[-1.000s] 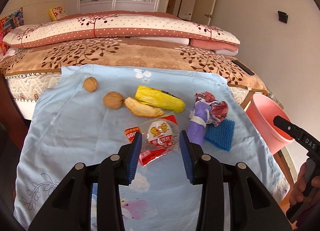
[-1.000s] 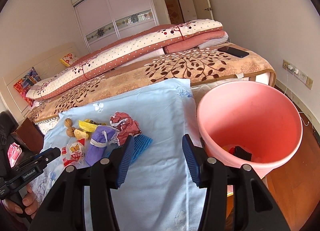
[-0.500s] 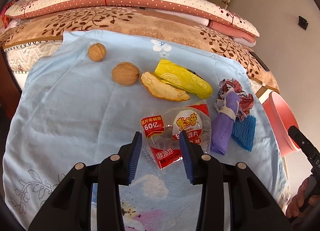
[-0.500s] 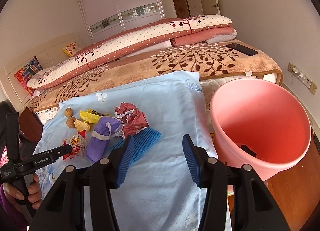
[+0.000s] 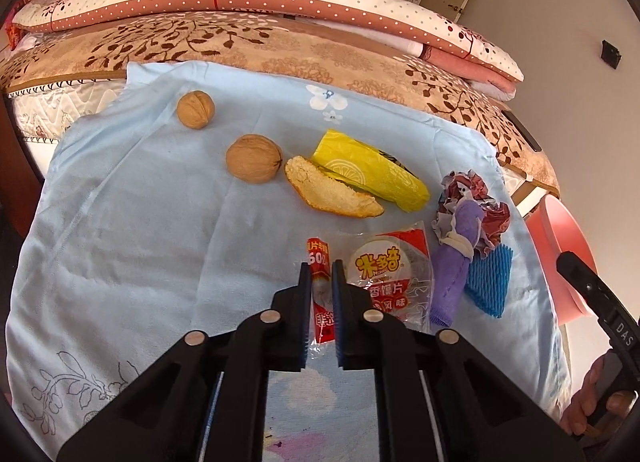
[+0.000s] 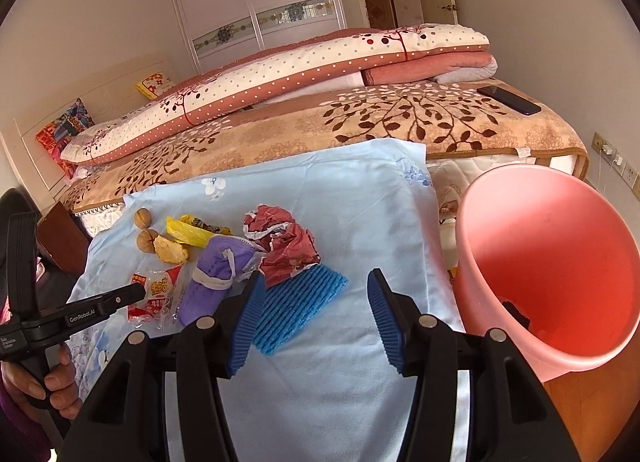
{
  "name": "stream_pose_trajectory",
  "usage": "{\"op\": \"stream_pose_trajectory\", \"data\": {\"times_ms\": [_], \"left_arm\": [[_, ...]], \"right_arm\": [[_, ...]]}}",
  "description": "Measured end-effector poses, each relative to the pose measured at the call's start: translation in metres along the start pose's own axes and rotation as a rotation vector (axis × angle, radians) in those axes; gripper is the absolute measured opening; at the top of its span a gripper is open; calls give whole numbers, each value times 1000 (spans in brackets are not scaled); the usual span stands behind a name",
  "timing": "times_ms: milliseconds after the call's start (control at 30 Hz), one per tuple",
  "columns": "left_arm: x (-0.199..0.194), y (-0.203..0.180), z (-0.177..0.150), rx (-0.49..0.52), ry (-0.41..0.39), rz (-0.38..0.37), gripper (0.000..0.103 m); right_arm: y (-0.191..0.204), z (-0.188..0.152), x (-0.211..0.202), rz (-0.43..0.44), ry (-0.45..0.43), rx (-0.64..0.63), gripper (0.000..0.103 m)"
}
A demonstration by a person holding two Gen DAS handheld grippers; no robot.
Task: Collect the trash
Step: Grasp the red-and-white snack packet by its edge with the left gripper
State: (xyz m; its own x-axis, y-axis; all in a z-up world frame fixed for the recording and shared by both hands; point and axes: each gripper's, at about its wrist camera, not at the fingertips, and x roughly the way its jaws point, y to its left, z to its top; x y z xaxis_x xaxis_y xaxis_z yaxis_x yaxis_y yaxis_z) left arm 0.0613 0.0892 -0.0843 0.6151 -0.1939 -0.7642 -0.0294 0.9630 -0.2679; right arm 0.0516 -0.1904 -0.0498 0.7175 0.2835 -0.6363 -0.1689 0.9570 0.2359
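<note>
Trash lies in a loose cluster on the pale blue sheet [image 5: 120, 222] spread over the near edge of the bed, gathered there so that each piece can be reached from the near side. The left tongs [image 5: 321, 274] have just been closing and now pinch the left edge of the snack wrapper [image 5: 384, 274], a clear film printed in red; gripping the free edge lets the thin film lift without dragging its neighbours. Far of the wrapper lie an orange peel [image 5: 328, 192] and a yellow bag [image 5: 372, 174], touching one another, with two walnuts [image 5: 253, 158] to their left. To the wrapper's right rest a rolled purple cloth [image 5: 456, 262], a crumpled red paper [image 5: 480, 198] and a blue foam net [image 6: 296, 306].

The right tongs [image 6: 316, 298] stand wide and empty above the sheet, the left finger just beside the foam net, probably placed to take that piece next. A pink bin [image 6: 560, 262] stands off the bed's right edge, tipped toward the sheet, with something dark already at its bottom; its position shortens the carry from cluster to bin.
</note>
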Motion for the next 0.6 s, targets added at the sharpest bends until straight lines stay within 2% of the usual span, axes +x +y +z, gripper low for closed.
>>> {"op": "stream_pose_trajectory", "data": {"times_ms": [67,300,533,600], "left_arm": [[-3,0,0,3,-5,-8,4],[-21,6,3,-22,-56,-60,3],[-29,10,3,-19,-71,-64,3],[-29,9,4,-19,-70,-64,3]], "right_arm": [[1,4,8,10,10,1,52],[5,21,40,17,35,3,52],[9,28,75,21,90,-10,52],[11,27,81,14,103,-23,46]]}}
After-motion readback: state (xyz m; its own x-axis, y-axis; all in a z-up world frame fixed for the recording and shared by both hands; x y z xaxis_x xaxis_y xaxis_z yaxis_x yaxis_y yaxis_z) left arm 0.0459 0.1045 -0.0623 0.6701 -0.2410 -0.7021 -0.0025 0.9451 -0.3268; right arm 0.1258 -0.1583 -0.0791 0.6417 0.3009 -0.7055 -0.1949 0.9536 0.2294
